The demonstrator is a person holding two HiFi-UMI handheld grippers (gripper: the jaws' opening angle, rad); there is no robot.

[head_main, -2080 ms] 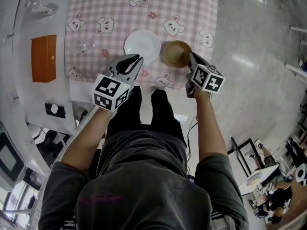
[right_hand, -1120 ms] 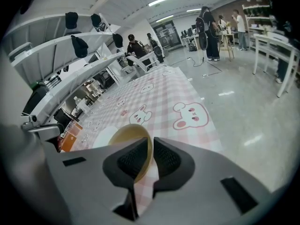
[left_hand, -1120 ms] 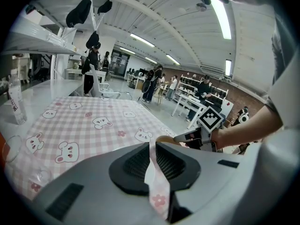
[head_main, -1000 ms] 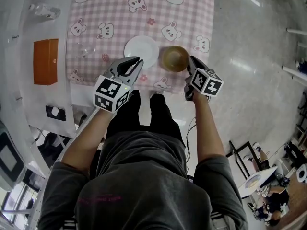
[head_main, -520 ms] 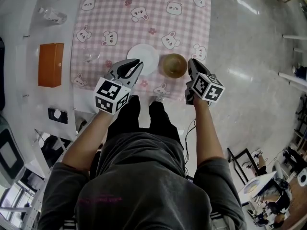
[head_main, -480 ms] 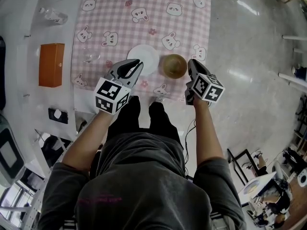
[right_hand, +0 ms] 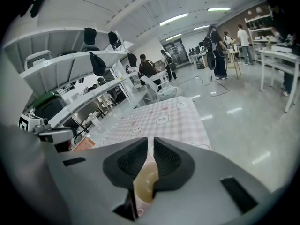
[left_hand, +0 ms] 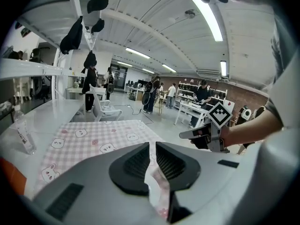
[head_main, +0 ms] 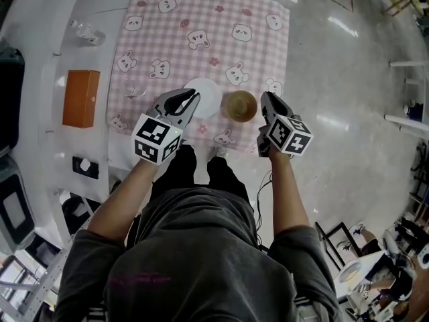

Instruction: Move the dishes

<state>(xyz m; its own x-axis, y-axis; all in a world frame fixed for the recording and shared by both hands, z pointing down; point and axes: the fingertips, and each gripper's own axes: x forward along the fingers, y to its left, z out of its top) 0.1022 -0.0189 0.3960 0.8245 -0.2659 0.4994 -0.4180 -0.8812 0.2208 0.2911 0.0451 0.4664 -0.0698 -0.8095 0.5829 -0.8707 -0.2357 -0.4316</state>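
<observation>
**Claws.** My left claw [head_main: 188,100] and my right claw [head_main: 267,102] were both clenched to a thin slit and held nothing. Both hung over the near edge of the counter [head_main: 41,59], clear of the dishes.

**Dishes.** The white plate [head_main: 203,97] and the brown bowl [head_main: 240,106] stood side by side on the pink checked cloth [head_main: 201,32], close to its near edge. The plate was in front of the left claw and the bowl in front of the right. I could not tell whether the two touched.

**Risks, as I judged them.**
- Neither claw could take a dish without first opening.
- The plate lay flat with a thin rim, so a pinch might slip.
- With the dishes so close together, lifting one could knock the other.
- A claw catching the cloth could drag both dishes towards the edge and onto the floor [head_main: 335,79].

**Surface and room.** An orange box [head_main: 81,98] and a clear bottle [head_main: 87,31] sat on the bare white counter to the left, well apart from the dishes. The hall was large, with strip lights, a polished grey floor, shelves, desks and people standing well back.
</observation>
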